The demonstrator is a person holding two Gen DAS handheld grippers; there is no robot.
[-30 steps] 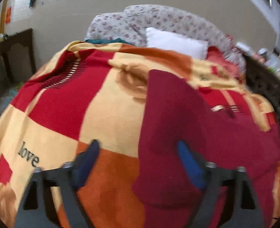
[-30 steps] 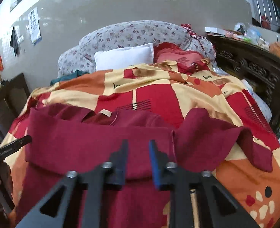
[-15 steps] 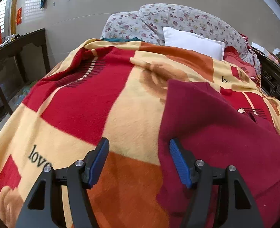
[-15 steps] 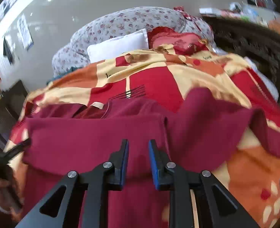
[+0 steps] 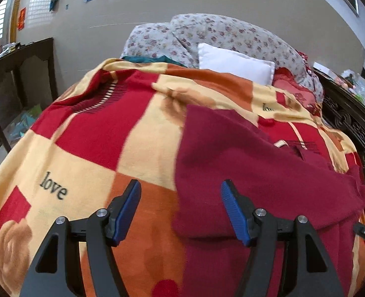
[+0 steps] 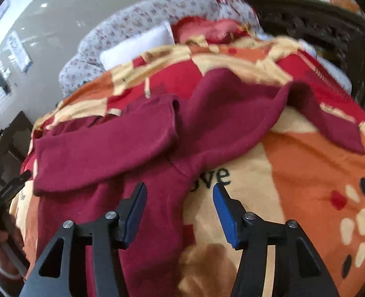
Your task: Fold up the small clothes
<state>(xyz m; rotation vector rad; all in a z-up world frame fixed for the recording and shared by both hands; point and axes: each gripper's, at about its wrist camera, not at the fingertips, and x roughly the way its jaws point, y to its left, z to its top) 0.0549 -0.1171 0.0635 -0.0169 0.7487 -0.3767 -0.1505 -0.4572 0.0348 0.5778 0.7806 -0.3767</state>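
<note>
A maroon top (image 6: pixel 113 146) lies half-folded on the checked blanket (image 5: pixel 88 163), one sleeve laid across it. Above the blanket, the right gripper (image 6: pixel 180 208) is opening, empty; the left gripper (image 5: pixel 180 209) hangs apart, holding nothing.

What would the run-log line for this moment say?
task: fold small clothes | left gripper: open, empty | right gripper: jaws opening, nothing pinched | maroon garment: on blanket, one sleeve folded
</note>
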